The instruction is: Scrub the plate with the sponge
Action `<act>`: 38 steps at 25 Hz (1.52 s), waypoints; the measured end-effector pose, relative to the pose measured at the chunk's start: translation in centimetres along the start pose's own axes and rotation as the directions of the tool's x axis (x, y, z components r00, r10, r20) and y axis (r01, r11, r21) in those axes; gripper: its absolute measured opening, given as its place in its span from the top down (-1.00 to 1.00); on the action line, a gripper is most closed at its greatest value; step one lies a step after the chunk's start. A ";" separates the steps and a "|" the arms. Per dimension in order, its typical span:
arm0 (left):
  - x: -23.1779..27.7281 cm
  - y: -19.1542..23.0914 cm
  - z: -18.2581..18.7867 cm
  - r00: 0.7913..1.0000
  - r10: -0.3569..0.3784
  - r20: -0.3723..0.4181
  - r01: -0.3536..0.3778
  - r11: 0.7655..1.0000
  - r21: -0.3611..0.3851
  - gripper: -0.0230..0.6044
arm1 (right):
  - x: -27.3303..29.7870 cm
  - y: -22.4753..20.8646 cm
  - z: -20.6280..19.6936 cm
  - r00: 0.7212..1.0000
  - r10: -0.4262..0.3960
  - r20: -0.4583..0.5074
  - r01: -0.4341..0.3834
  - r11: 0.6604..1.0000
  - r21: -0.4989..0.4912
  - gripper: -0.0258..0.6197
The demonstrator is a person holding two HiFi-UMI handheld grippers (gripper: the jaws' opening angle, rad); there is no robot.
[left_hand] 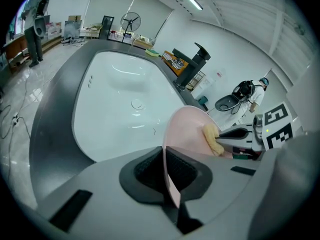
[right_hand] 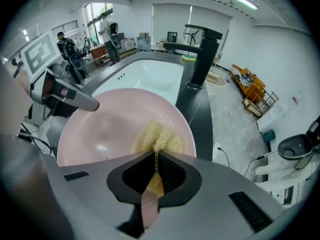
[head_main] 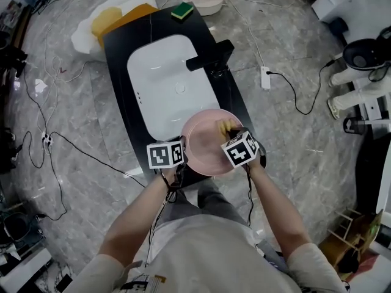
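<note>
While both forearms reach down in the head view, the left claw [head_main: 181, 157] clamps the near rim of the round pink plate [head_main: 204, 144] over the near edge of the black desk [head_main: 119, 47], at the near end of the white sink basin [head_main: 162, 84]. The left gripper view shows its jaws closed on the plate's thin edge. The right gripper view shows the right claw [right_hand: 154, 170] gripping the crumpled yellow sponge [right_hand: 157, 138] against the plate's right rim, with the black faucet [right_hand: 202, 54] beyond.

Black counter [head_main: 117, 54] with inset white basin [head_main: 162, 84], black faucet [head_main: 209, 55], green sponge [head_main: 182, 10].
</note>
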State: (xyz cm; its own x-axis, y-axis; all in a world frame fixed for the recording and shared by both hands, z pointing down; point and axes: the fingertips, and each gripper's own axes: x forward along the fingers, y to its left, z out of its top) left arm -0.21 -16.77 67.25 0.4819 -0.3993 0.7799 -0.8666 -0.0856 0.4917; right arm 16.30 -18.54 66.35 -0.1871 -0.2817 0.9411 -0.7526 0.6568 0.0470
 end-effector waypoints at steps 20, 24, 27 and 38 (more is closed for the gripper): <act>-0.3 0.0 -0.4 1.000 0.015 -0.012 -0.015 0.999 0.037 0.84 | -0.3 14.0 -0.5 0.941 0.334 -0.050 -0.336 0.912 -0.233 0.79; -0.7 0.0 -1.1 0.999 0.003 -0.033 -0.002 1.000 0.031 0.84 | 0.6 13.2 1.8 0.953 0.298 -0.053 -0.300 0.904 -0.305 0.78; -0.9 0.2 -1.3 0.999 0.003 -0.034 -0.002 1.000 0.020 0.84 | 1.3 12.2 3.5 0.960 0.277 -0.044 -0.277 0.906 -0.320 0.78; -1.2 0.4 -1.5 1.000 0.025 0.018 -0.025 0.999 -0.023 0.84 | 1.5 2.0 4.0 0.997 0.075 0.014 -0.072 0.987 -0.143 0.78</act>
State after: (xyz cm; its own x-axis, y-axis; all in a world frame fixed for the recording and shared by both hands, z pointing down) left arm -0.94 -14.98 67.05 0.4573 -0.4179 0.7850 -0.8752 -0.0549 0.4806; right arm 11.97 -20.41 66.56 -0.2513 -0.2415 0.9373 -0.6390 0.7687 0.0267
